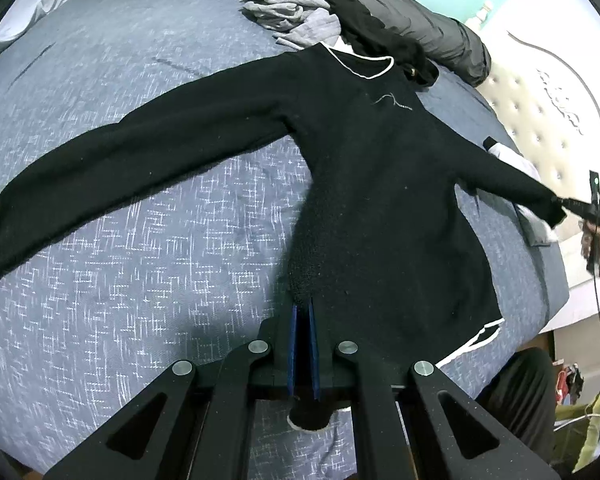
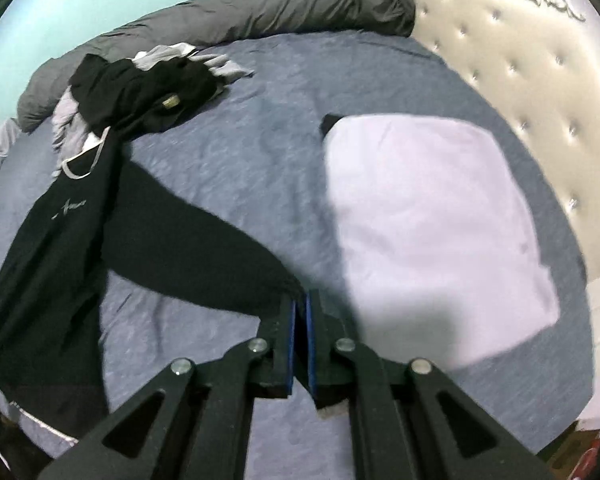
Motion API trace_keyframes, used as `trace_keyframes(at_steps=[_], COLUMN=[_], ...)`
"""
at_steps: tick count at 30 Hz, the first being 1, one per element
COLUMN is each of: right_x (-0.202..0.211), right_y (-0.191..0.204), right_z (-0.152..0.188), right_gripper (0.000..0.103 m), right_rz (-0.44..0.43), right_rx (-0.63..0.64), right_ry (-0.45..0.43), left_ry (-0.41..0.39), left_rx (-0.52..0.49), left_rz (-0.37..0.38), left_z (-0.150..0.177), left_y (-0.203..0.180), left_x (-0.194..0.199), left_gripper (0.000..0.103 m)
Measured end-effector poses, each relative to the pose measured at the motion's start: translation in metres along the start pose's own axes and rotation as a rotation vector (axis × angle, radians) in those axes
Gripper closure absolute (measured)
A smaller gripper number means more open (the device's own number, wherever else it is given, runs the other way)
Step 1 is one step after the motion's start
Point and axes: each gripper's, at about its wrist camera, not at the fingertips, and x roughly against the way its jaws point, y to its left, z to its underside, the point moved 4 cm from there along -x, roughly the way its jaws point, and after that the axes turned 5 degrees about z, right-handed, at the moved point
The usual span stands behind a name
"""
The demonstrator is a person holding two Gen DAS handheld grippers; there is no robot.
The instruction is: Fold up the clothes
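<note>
A black long-sleeved top with white trim [image 1: 384, 168] lies spread front-up on the blue bedsheet [image 1: 140, 280], its sleeves stretched out to both sides. My left gripper [image 1: 305, 308] is shut on the top's lower hem corner, and the cloth bunches up between its blue pads. My right gripper [image 2: 301, 300] is shut on the cuff of the top's right sleeve [image 2: 204, 248] and holds it stretched out. The right gripper also shows in the left wrist view [image 1: 580, 208] at the sleeve's end. The top's body shows in the right wrist view [image 2: 56, 240].
A pile of grey and black clothes [image 1: 300, 4] lies past the collar. A rolled grey duvet [image 2: 240, 4] runs along the far edge. A folded white garment [image 2: 432, 216] lies near the tufted headboard [image 2: 512, 40]. The bed's edge [image 1: 556, 304] drops off at the right.
</note>
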Motion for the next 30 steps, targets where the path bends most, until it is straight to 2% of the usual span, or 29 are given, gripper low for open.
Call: trace_keyframes(at_steps=[6, 10, 14, 17, 19, 21, 23, 24, 27, 30], right_x=[-0.013, -0.032, -0.048, -0.053, -0.046, -0.031, -0.016, -0.011, 0.001, 0.002], right_y=[-0.034, -0.051, -0.062, -0.065, -0.064, -0.061, -0.058, -0.056, -0.043, -0.008], right_z=[-0.048, -0.066, -0.072, -0.066, -0.058, -0.047, -0.033, -0.025, 0.003, 0.039], right_gripper=[0.099, 0.099, 0.099, 0.093, 0.09, 0.082, 0.057, 0.054, 0.053, 0.051], right_rz=[0.088, 0.169, 0.205, 0.226, 0.199, 0.148, 0.071, 0.021, -0.116, -0.228], right_rx=[-0.004, 0.007, 0.016, 0.0, -0.043, -0.093, -0.161, -0.19, -0.252, -0.241], right_ry=[-0.02, -0.014, -0.026, -0.05, -0.086, -0.138, -0.178, -0.183, -0.173, -0.106], left_ry=[0.016, 0.027, 0.04, 0.045, 0.045, 0.046, 0.049, 0.05, 0.047, 0.037], left_rx=[-0.002, -0.004, -0.012, -0.014, -0.014, -0.015, -0.02, -0.023, -0.035, -0.03], left_rz=[-0.021, -0.032, -0.041, -0.046, -0.042, -0.039, -0.033, -0.03, -0.025, -0.013], left_z=[0.001, 0.0, 0.0, -0.002, -0.003, -0.003, -0.003, -0.003, -0.003, -0.001], left_y=[-0.002, -0.005, -0.008, -0.009, -0.009, -0.01, -0.011, -0.012, -0.016, -0.017], left_x=[-0.004, -0.004, -0.005, -0.006, -0.006, -0.006, -0.006, -0.006, -0.006, -0.005], left_gripper=[0.098, 0.098, 0.098, 0.098, 0.098, 0.098, 0.098, 0.098, 0.098, 0.098])
